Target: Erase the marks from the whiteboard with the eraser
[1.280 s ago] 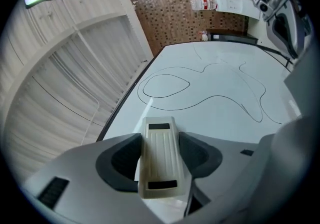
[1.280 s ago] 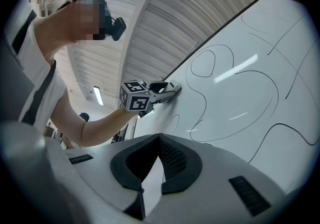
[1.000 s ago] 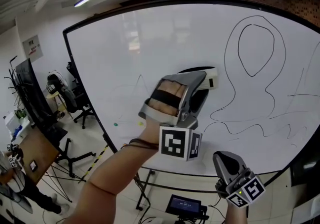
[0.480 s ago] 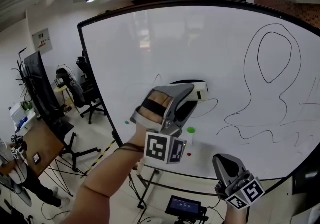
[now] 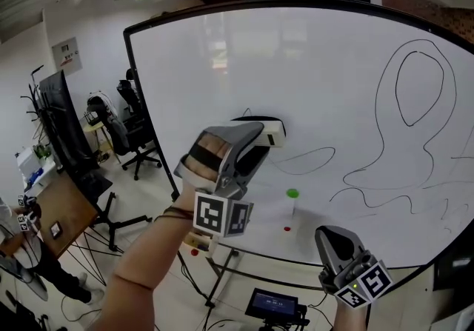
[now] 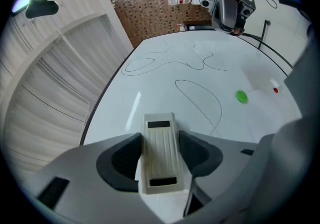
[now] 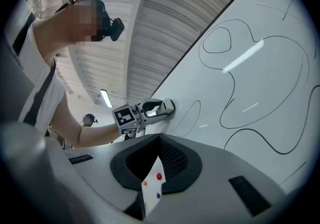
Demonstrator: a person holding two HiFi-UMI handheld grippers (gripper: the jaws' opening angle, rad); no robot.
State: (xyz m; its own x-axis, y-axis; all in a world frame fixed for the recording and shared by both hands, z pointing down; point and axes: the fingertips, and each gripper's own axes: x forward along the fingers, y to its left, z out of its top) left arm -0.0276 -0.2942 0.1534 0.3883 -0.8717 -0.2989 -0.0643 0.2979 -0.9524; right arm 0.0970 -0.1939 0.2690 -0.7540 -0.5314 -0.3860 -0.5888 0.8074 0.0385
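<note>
1. Left claw [image 5: 255, 141]: closed on the eraser [image 5: 270, 132]. In the left gripper view the two dark pads [image 6: 119, 155] clamp the long sides of the pale, ribbed eraser body, which projects forward past the jaw tips.
2. Eraser position: its working face lies against the whiteboard [image 5: 318, 63], in the lower-left part of the board. It sits just beside the left end of a thin flattened loop [image 5: 304, 161].
3. Right claw [image 5: 335, 243]: closed, jaw tips together, gripping nothing. It is held low, below the bottom edge of the board and well apart from the eraser.
4. Marks on the board: black lines [image 5: 385, 137] cover the right half, including a tall closed oval [image 5: 421, 85] inside a larger wavy outline. Fainter wavy strokes run along the lower right.
5. The board area left of and above the eraser shows only reflections.
6. Other items on the board: a green round magnet [image 5: 292, 193] below the flattened loop, and a small red dot [image 5: 287, 229] under it, near the bottom edge.
7. Surroundings: black office chairs [image 5: 137, 137] stand left of the board frame.
</note>
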